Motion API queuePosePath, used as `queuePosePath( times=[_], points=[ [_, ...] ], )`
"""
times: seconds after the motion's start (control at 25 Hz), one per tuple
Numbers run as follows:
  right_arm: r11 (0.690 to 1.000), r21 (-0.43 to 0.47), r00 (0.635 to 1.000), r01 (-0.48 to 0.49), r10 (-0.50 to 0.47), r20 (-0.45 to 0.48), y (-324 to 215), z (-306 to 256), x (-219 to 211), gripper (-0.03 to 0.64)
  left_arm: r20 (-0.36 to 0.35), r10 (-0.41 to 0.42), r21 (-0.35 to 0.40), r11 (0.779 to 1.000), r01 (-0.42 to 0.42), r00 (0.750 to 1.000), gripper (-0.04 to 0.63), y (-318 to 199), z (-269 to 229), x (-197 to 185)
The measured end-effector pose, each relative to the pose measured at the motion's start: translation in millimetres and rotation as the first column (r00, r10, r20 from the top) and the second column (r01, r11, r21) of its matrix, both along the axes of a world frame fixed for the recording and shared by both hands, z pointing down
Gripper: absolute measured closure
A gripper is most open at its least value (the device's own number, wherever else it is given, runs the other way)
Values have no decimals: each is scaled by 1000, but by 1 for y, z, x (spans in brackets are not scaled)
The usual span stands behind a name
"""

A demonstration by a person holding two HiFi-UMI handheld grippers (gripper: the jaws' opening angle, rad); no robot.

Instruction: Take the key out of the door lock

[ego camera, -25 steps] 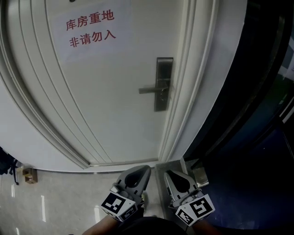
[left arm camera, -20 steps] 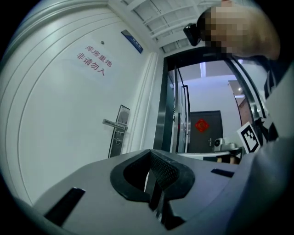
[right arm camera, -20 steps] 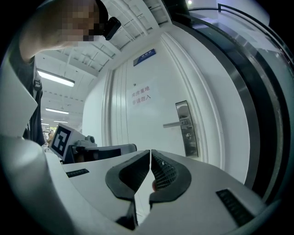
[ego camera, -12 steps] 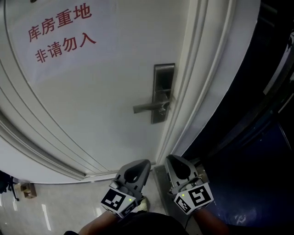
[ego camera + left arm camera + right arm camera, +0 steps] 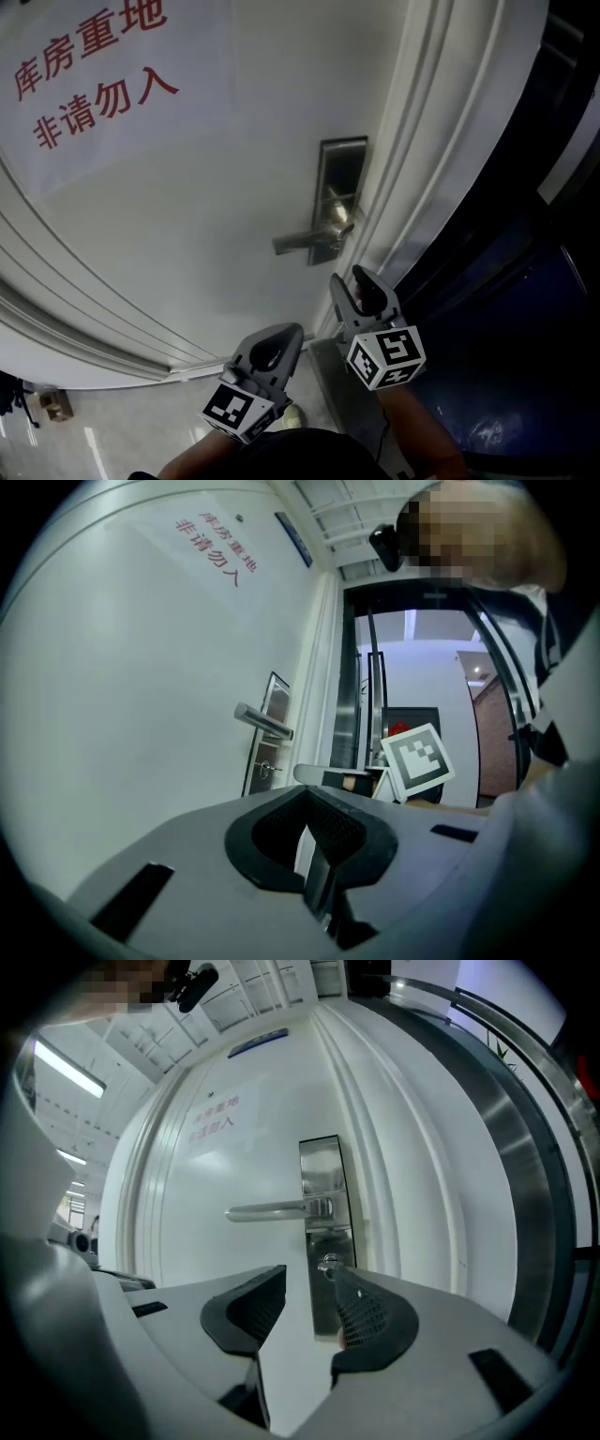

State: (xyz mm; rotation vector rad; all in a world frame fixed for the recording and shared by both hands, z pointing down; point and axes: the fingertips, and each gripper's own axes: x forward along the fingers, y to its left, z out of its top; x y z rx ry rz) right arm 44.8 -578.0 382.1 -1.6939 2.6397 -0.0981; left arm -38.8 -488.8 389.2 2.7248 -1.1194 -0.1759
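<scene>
Right gripper view: the right gripper (image 5: pixel 308 1269) is now closer to the door lock (image 5: pixel 321 1166). Its jaws have just been opening, empty, ready for the key (image 5: pixel 326 1262) there. The left gripper (image 5: pixel 306 794) is closed, empty.

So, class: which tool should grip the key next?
Right. The right tool faces the key below the door handle; its jaws have just been opening, nothing between them. The left tool is shut, farther back.

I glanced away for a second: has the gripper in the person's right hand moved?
Yes. The right gripper has advanced toward the lock plate, now just beneath it; its jaws have just been opening, with nothing between them.
</scene>
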Motion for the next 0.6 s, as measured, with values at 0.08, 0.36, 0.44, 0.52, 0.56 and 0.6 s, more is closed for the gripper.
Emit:
queuePosePath(
  times=[0.08, 0.36, 0.44, 0.52, 0.56, 0.6],
  points=[
    [1000, 2, 1000, -28, 28, -11, -16, 2, 0, 468, -3, 0, -4, 1000, 0, 1000, 591, -5, 1, -4],
    [997, -27, 997, -77, 76, -35, -55, 12, -7, 431, -2, -12, -19, 1000, 12, 1000, 591, -17, 6, -12],
    [996, -32, 996, -86, 84, -37, -62, 14, -8, 431, -3, -14, -22, 1000, 14, 1000, 591, -19, 7, -13],
    [995, -35, 995, -95, 94, -34, -67, 14, -8, 431, -5, -15, -24, 1000, 15, 1000, 591, -21, 7, -14],
    [995, -36, 995, -98, 97, -32, -69, 14, -7, 431, -5, -16, -25, 1000, 15, 1000, 591, -22, 8, -15],
    [994, -40, 995, -100, 99, -30, -71, 14, -7, 432, -6, -16, -26, 1000, 16, 1000, 591, -23, 8, -15]
  ],
)
